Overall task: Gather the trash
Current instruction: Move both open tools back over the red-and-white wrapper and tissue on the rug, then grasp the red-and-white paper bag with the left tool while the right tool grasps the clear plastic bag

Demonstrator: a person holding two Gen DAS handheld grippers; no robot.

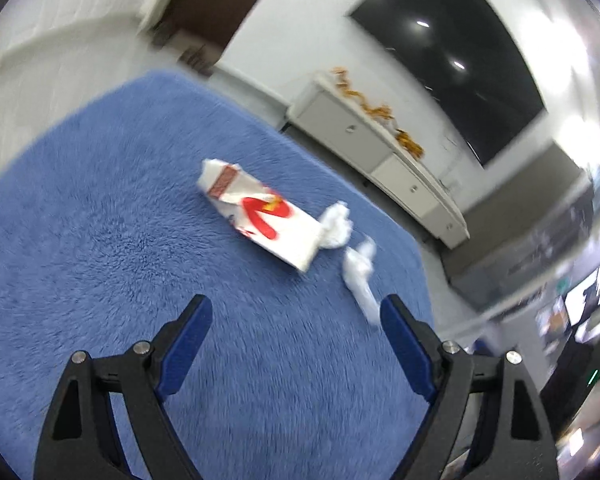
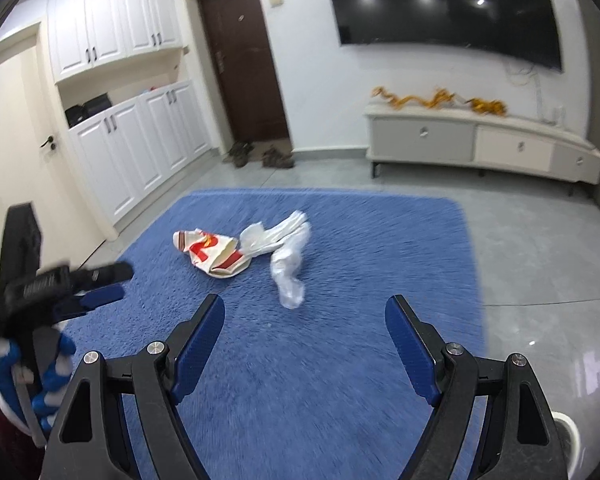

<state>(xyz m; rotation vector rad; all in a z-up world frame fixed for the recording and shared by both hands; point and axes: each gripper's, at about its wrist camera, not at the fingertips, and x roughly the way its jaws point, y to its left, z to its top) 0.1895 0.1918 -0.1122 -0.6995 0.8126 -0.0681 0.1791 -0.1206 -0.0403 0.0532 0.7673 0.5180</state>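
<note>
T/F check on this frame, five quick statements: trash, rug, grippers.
1. The white paper bag with red print lies on the shaggy blue rug. True.
2. The right gripper is clamped on the bag. False: its jaws stand open and empty, short of the trash.
3. Crumpled white plastic wrap lies beside the bag. True.
4. The left gripper holds the plastic. False: it is open with nothing between its blue pads.
5. The trash sits on the long white TV cabinet. False: it is on the rug; the cabinet stands against the wall under the dark wall screen.
</note>
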